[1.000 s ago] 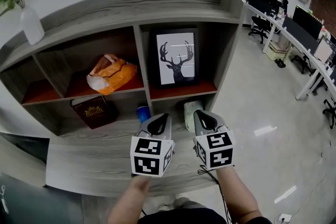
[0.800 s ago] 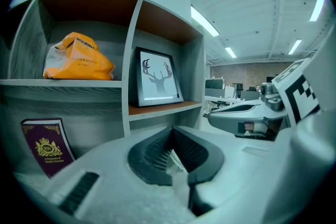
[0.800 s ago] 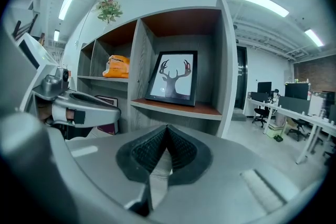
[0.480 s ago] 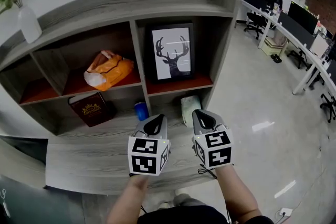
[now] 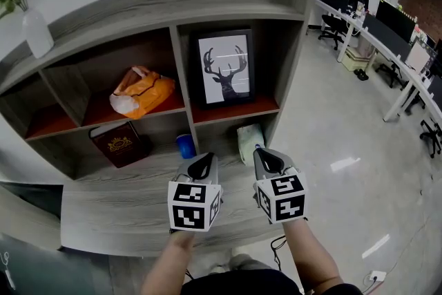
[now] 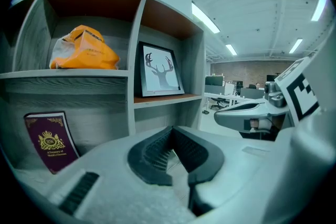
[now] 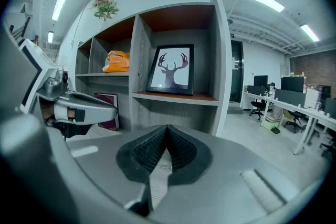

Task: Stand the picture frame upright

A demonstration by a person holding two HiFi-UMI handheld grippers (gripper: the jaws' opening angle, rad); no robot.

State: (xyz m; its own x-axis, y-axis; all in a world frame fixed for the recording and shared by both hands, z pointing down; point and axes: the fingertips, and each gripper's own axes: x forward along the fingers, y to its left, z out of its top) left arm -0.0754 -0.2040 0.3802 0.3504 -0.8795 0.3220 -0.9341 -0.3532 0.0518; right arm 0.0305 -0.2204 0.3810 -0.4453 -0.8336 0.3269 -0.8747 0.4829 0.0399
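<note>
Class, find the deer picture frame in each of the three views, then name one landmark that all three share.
Head view: picture frame, upper centre, in the top right compartment of the shelf.
Left gripper view: picture frame, slightly left of and above centre.
Right gripper view: picture frame, just above centre.
Shared landmark: orange bag, in the compartment left of the frame.

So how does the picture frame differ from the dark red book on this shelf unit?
The picture frame sits in the upper right compartment, while the book sits one level lower and to the left. The frame is black around a white deer print, and the book is dark red with a gold crest. The frame also looks taller than the book. Both stand on edge with their fronts facing out.
</note>
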